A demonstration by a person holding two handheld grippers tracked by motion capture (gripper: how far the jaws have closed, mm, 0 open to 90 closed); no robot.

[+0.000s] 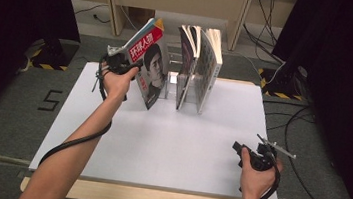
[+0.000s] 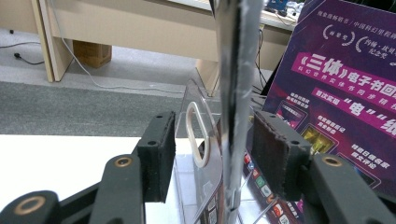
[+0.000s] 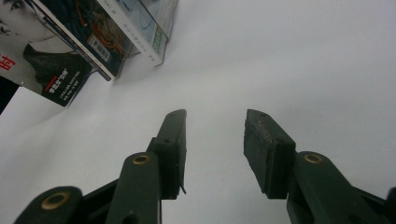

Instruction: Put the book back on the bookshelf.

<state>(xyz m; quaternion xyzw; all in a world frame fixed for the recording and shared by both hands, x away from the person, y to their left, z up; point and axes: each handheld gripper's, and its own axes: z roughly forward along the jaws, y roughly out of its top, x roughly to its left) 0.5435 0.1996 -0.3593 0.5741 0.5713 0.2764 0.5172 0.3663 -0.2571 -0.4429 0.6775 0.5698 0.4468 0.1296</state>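
From above, the white worktop (image 1: 159, 143) sits on grey carpet between dark curtains, with the magazine (image 1: 149, 66) leaning at upper centre beside the left tongs (image 1: 128, 66). Along the left tongs (image 2: 212, 154), the magazine's edge (image 2: 233, 116) stands between parted pads, untouched. The right tongs (image 3: 215, 144) gape, holding nothing, over bare white worktop (image 3: 289, 60), magazine (image 3: 42, 56) at upper left.

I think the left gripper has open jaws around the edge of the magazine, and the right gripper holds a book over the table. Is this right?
Not quite: the right gripper holds nothing; the right gripper view shows its jaws open over the bare white table. The left gripper is indeed open around the magazine edge.
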